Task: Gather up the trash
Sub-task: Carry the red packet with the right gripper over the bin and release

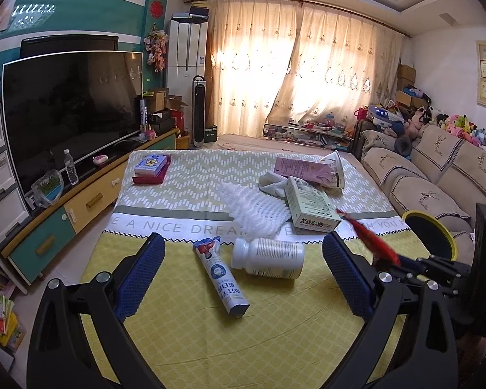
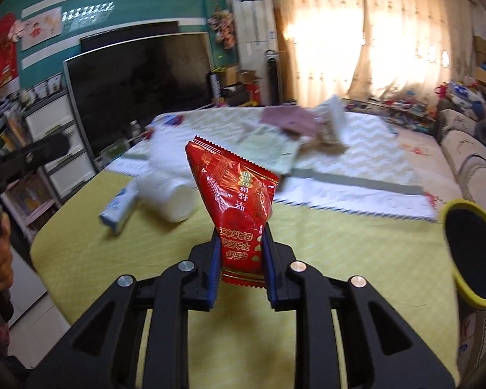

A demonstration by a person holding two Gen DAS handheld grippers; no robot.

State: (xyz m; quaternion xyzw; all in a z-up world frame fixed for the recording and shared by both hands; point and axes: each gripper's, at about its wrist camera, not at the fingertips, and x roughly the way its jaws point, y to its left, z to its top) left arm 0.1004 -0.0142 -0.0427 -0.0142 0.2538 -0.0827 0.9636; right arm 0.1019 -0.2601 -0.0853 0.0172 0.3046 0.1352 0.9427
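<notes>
Right wrist: tongs point(image 2: 239, 256) level-ish, pinching red wrapper point(image 2: 235, 191)

one bottle point(image 1: 267, 257), one tube point(image 1: 222, 278), one wrapper point(image 2: 235, 201)

I see a red snack wrapper point(image 2: 233, 201), glossy with gold print, standing upright and pinched at its lower end, lifted off my yellow-green cloth. Below it lies a white plastic bottle point(image 1: 269, 257) on its side, and just beside that, to its left, a blue-and-white toothpaste tube point(image 1: 222, 278), flat, pointing diagonally. Behind them I make out white foam netting point(image 1: 256, 209), crumpled, touching a pale green carton point(image 1: 311, 206) lying flat. Farther back sits a pink packet point(image 1: 303, 168) leaning on other scraps. A yellow-rimmed bin point(image 2: 473, 253) stands at the right.
</notes>
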